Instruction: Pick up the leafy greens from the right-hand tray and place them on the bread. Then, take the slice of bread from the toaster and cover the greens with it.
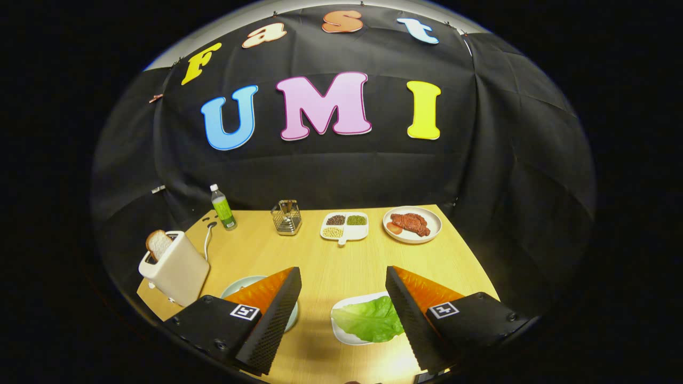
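Note:
A green lettuce leaf lies on a white tray on the wooden table, just inside my right finger, which covers the tray's right part. My gripper hangs open above the table with nothing between its fingers. A pale plate peeks out from behind my left finger; what lies on it is hidden. Further left stands a cream toaster with a slice of bread sticking up out of its slot.
At the table's far side stand a green-labelled bottle, a metal holder, a divided white dish of grains and a white plate with meat. The toaster's white cord runs behind it.

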Demonstrator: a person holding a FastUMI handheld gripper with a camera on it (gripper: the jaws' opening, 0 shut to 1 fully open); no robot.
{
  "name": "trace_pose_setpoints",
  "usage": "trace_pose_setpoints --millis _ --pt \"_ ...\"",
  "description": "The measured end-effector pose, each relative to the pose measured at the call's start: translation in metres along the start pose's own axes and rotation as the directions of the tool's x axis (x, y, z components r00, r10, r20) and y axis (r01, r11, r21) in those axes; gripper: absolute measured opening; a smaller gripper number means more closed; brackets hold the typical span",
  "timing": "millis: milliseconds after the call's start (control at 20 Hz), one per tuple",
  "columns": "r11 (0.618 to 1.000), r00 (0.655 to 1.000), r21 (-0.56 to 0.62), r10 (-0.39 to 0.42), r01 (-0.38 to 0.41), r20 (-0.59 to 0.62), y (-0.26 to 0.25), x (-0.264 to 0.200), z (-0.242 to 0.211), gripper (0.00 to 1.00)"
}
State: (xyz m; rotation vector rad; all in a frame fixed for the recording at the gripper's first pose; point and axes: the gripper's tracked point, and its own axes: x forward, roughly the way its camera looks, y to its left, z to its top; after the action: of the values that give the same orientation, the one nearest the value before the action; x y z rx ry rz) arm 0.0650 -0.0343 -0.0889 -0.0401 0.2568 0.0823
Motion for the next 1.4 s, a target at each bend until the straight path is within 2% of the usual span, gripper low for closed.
trace_pose_setpoints --millis 300,550,800,1050,1400 --pt "0.999 0.991 -0.052 0.005 -0.012 -0.134 -0.029 0.044 -0.062 0.99" --pt "0.995 0.965 -0.096 0.008 -0.034 -0.262 -0.042 0.079 -0.123 0.99" --pt "0.987 0.945 -0.154 -0.002 -0.051 -0.326 -0.053 0.097 -0.161 0.99" --pt "0.991 0.935 -0.111 0.035 -0.079 -0.353 -0.053 0.108 -0.179 0.99" --pt "0.985 0.931 -0.12 0.07 -0.12 -0.357 -0.052 0.113 -0.185 0.96"
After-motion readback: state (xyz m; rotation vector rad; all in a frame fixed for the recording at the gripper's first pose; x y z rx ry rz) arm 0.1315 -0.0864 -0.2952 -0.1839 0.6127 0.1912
